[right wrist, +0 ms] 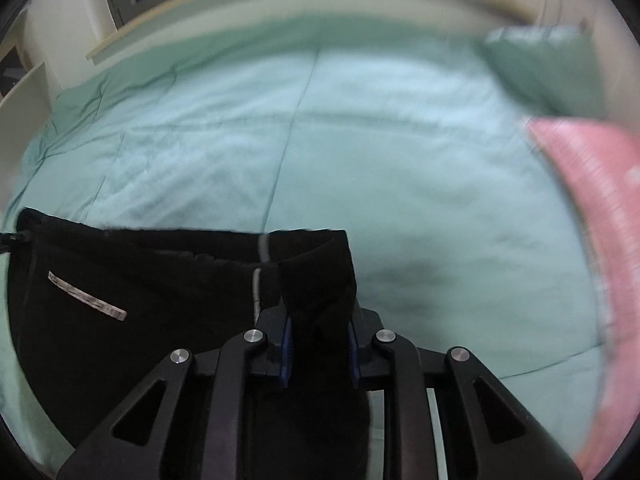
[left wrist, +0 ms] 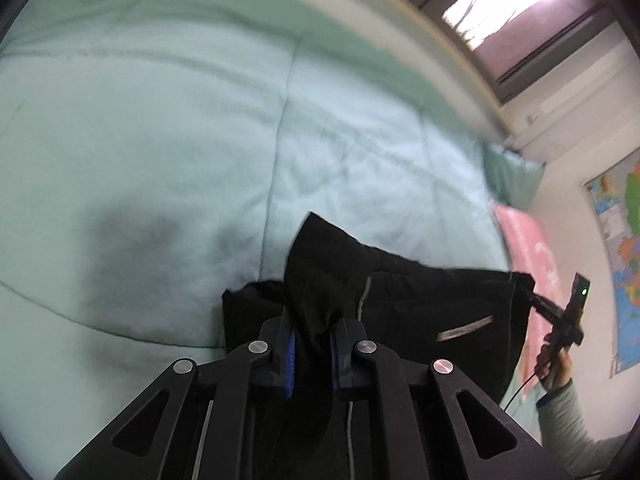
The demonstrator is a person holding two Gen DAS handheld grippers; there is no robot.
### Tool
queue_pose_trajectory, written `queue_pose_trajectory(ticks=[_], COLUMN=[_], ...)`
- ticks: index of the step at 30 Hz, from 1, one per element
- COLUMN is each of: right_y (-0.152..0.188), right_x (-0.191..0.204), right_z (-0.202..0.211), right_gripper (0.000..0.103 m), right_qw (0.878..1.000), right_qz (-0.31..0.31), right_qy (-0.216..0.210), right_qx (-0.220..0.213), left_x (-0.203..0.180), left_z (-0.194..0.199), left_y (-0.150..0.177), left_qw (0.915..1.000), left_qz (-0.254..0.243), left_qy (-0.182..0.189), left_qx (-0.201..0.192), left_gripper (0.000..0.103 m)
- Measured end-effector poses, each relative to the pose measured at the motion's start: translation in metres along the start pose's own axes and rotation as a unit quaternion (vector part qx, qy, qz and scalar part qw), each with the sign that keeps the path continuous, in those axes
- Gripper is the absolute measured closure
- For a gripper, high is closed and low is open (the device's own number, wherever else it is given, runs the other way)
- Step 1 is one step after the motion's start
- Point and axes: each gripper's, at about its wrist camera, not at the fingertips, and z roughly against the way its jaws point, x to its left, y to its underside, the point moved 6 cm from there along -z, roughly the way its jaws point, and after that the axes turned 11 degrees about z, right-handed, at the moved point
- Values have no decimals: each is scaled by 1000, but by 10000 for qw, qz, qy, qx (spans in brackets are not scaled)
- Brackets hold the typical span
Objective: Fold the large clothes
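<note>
Stretching between the two grippers, a black garment (left wrist: 420,312) hangs just above a bed covered by a pale green quilt (left wrist: 200,140). The left gripper (left wrist: 312,344) has its blue-padded fingers closed narrow on a bunched fold of the black cloth, which rises in a peak past the fingertips. The right gripper (right wrist: 318,340) is likewise pinched on another corner of the same garment (right wrist: 140,300), the cloth standing up between its fingers. From the left wrist view, the right gripper (left wrist: 560,316) shows at the far edge of the fabric, held by the person's right hand (left wrist: 554,364) in a grey sleeve. A small pale label (right wrist: 86,296) is sewn on the dark cloth, and a grey cord (right wrist: 258,280) hangs near its upper hem.

The quilt is stitched in large panels with soft wrinkles, and dark shadows fall on it below the grippers. At the head of the bed lie a green pillow (right wrist: 548,68) and, beside it, a pink pillow (right wrist: 592,184). Beyond the far side of the bed runs a light wooden ledge under a window (left wrist: 516,12) with dark frames. A coloured map (left wrist: 624,256) hangs on the white wall near the pillows. Both views are slightly blurred.
</note>
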Motion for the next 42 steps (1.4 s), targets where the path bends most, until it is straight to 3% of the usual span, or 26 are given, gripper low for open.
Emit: queue_pose_trajectory(ticks=[4, 8, 12, 14, 17, 20, 23, 25, 30, 32, 34, 37, 40, 42], right_y=[-34, -59, -48, -30, -4, 0, 3, 6, 6, 7, 10, 14, 26, 32], right_x=[1, -6, -12, -11, -9, -10, -21, -29, -32, -23, -13, 21, 69, 101], right_z=[25, 1, -70, -110, -144, -149, -143, -131, -54, -17, 16, 47, 58, 55], right_gripper=[79, 80, 80, 80, 80, 78, 58, 56, 55, 55, 53, 52, 52, 52], right_qw=[9988, 9984, 9977, 9949, 9912, 9912, 9887, 9858, 9905, 9914, 9922, 9942, 9961, 9961], right_qz=[247, 65, -232, -262, -372, -432, -717, -941, -1090, -1164, -1188, -1054, -783, -596], right_qy=[338, 531, 459, 433, 287, 277, 165, 104, 172, 139, 98, -77, -276, -510], right_qx=[-271, -207, 435, 876, 1234, 1217, 1303, 1388, 826, 574, 359, 217, 283, 395], left_x=[-20, -11, 27, 55, 79, 83, 83, 72, 62, 59, 48, 4, -37, -61], left_z=[22, 3, -60, -97, -123, -124, -113, -91, -27, 3, 27, 47, 39, 27], left_y=[-30, -51, -51, -41, -27, -25, -28, -28, -27, -23, -15, 16, 54, 79], left_qw=[9992, 9988, 9968, 9934, 9895, 9877, 9866, 9909, 9941, 9937, 9945, 9982, 9992, 9985], left_qz=[-166, 30, 268, 593, 964, 1258, 1370, 1060, 648, 491, 236, -113, -276, -458], left_qy=[-40, -215, -755, -876, -850, -597, -345, -411, -696, -970, -1012, -587, -277, -257], left_qx=[-351, -440, 16, 445, 663, 715, 813, 718, 529, 273, 88, -81, 61, 146], left_gripper=[91, 90, 90, 90, 83, 80, 78, 75, 74, 74, 74, 74, 74, 74])
